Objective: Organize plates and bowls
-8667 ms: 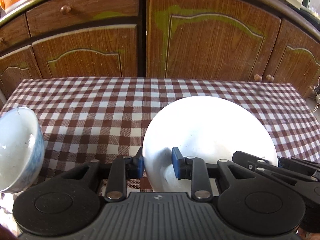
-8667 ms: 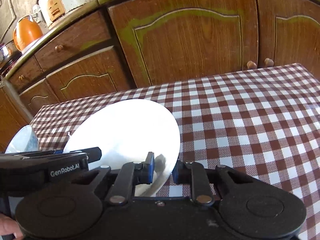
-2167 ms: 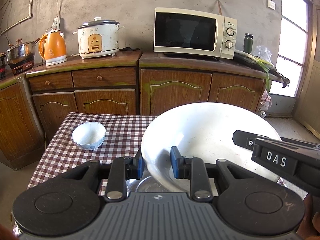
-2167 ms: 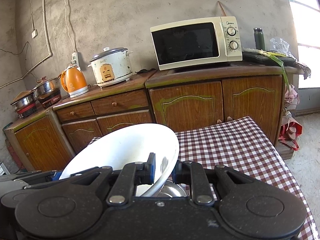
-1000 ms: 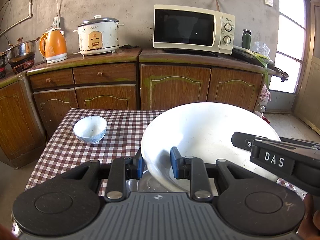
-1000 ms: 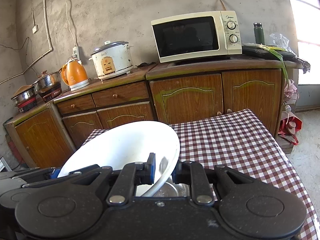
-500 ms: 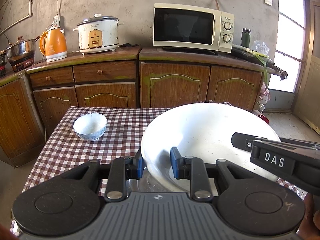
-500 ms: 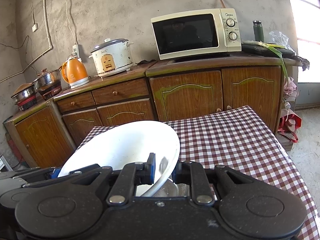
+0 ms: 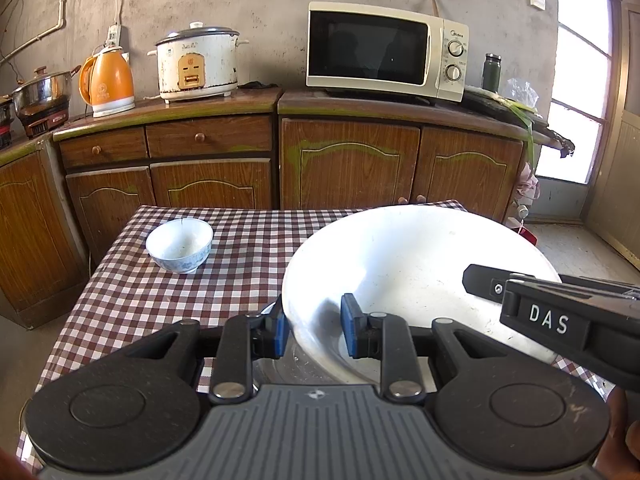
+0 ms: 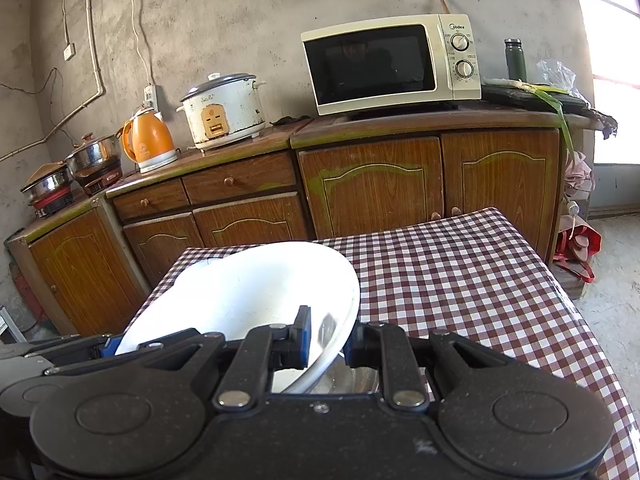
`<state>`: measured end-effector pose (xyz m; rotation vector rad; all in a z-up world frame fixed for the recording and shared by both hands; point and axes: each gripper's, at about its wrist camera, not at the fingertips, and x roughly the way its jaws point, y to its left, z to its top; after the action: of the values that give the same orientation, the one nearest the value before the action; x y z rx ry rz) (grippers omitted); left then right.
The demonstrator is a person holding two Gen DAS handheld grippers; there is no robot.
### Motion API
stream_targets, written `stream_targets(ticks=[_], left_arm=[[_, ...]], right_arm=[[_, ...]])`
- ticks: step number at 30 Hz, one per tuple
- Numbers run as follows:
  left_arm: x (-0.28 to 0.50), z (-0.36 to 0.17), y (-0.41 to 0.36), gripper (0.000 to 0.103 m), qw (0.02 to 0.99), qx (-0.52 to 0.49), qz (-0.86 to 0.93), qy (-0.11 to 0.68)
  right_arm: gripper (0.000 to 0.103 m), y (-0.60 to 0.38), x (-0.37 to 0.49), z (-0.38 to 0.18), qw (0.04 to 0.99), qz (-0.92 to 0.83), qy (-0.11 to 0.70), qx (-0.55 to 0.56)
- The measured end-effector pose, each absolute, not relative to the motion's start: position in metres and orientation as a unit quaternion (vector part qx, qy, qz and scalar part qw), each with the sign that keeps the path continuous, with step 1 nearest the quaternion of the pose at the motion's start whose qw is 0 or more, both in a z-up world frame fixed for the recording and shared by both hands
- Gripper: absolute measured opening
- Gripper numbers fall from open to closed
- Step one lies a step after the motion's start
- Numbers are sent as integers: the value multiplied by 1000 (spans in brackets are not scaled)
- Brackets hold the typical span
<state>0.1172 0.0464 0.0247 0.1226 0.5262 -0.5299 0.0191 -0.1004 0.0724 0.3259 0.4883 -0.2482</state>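
A big white bowl (image 9: 416, 272) hangs above the checked table (image 9: 240, 264), held from both sides. My left gripper (image 9: 314, 330) is shut on its left rim, one blue pad outside and one inside. My right gripper (image 10: 328, 338) is shut on the bowl (image 10: 248, 292) at its right rim. In the left wrist view the right gripper (image 9: 560, 316) reaches in over the bowl's right side. Under the white bowl a shiny metal dish (image 10: 352, 380) shows, also as the metal dish (image 9: 288, 368). A small blue-and-white bowl (image 9: 179, 245) stands upright at the table's far left.
Brown cabinets (image 9: 348, 168) run behind the table, carrying a microwave (image 9: 384, 52), a rice cooker (image 9: 196, 64), an orange kettle (image 9: 106, 80) and a steel pot (image 9: 40, 90). The table's right half (image 10: 472, 272) shows bare cloth. A red bag (image 10: 580, 248) lies on the floor at right.
Over the last second the view has barely shifted; both grippers keep their hold on the white bowl. Since 8.7 s ago the bowl was lifted off the table.
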Motion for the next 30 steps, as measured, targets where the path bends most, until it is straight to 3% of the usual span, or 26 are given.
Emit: stream_targets(ticks=[30], left_arm=[[107,10,54,26,928,57,-253,269]], right_arm=[[22,-88,8,53,946,-122,254,159]])
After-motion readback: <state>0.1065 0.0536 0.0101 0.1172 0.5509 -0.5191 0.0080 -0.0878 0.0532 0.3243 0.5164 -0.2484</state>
